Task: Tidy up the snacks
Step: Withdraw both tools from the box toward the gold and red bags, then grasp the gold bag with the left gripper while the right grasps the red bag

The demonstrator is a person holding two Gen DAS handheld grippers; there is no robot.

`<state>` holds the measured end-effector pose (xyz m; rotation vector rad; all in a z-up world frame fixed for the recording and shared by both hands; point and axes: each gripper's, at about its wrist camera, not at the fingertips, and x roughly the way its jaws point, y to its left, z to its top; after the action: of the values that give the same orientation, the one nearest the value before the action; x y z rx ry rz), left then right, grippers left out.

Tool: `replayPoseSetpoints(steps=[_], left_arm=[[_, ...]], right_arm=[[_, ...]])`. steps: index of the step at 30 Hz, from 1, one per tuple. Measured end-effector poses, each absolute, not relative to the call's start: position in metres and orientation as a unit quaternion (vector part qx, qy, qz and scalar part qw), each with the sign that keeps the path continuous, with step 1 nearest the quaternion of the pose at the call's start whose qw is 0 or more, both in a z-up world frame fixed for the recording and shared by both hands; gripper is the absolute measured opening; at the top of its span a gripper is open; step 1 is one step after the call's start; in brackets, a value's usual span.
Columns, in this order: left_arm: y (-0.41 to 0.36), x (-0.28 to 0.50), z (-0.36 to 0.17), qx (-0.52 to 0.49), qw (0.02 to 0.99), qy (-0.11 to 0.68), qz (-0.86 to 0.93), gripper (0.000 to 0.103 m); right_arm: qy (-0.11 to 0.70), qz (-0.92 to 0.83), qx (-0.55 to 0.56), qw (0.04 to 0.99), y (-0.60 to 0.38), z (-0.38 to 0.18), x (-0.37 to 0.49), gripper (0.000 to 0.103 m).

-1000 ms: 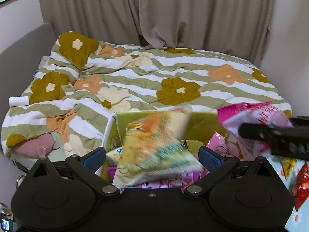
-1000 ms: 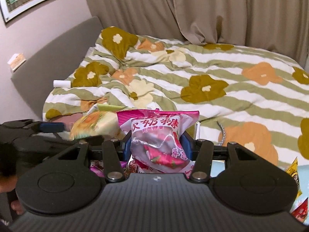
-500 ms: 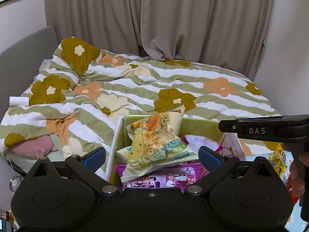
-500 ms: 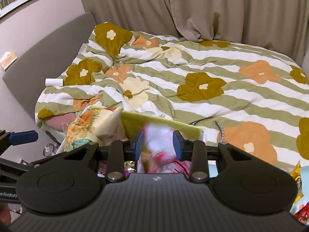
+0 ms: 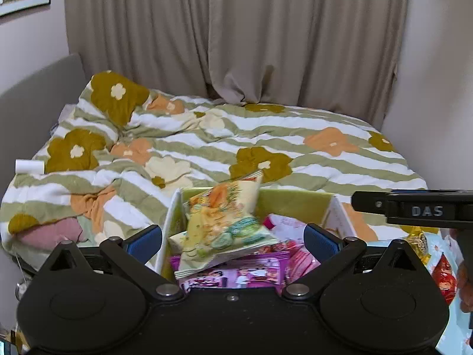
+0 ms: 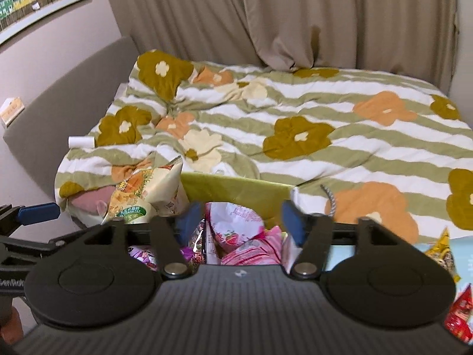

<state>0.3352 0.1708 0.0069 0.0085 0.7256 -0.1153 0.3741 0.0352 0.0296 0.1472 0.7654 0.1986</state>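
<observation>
Left gripper (image 5: 232,238) at lower centre of the left wrist view, fingers spread wide, nothing between the blue pads. Right gripper (image 6: 241,219) at lower centre of the right wrist view, likewise parted and empty.

Green-lined storage box (image 5: 292,202) just beyond both grippers, at the foot of the floral-quilted bed (image 5: 224,145). Already inside: a cream and orange snack bag (image 5: 226,222) propped upright against the left wall, top corner poking above the rim; a pink strawberry candy bag (image 6: 236,224) lying in the middle, directly under the right gripper's gap; purple printed packets (image 5: 236,275) flat along the near edge of the box. Box looking fairly full, by this showing.

Still outside, at the lower right of the right wrist view: a yellow packet (image 6: 445,245) and a red packet (image 6: 459,313), lying on a pale blue daisy-print surface (image 6: 470,266) beside the box. Possibly more past the frame edge; cannot tell.

Judged well along but not finished: several snacks boxed, at least two loose. Left to do, likely: a reach to the right for the remaining packets, then perhaps a settling of the tilted cream bag so it sits lower in the box. Both grippers free for that.
</observation>
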Motion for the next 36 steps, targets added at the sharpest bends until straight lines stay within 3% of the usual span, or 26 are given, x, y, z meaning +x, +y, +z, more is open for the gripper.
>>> replayPoseSetpoints(steps=[6, 22, 36], left_arm=[[0.138, 0.319, 0.015, 0.018, 0.937, 0.342, -0.067, 0.103], [-0.008, 0.298, 0.008, 0.022, 0.93, 0.35, -0.113, 0.103], [-0.12, 0.353, -0.047, 0.054, 0.899, 0.39, -0.19, 0.103]], right_arm=[[0.349, 0.07, 0.09, 0.93, -0.004, 0.043, 0.339, 0.103], [0.367, 0.003, 0.062, 0.928, -0.164, 0.029, 0.261, 0.103], [0.426, 0.019, 0.08, 0.901, -0.255, -0.026, 0.242, 0.103]])
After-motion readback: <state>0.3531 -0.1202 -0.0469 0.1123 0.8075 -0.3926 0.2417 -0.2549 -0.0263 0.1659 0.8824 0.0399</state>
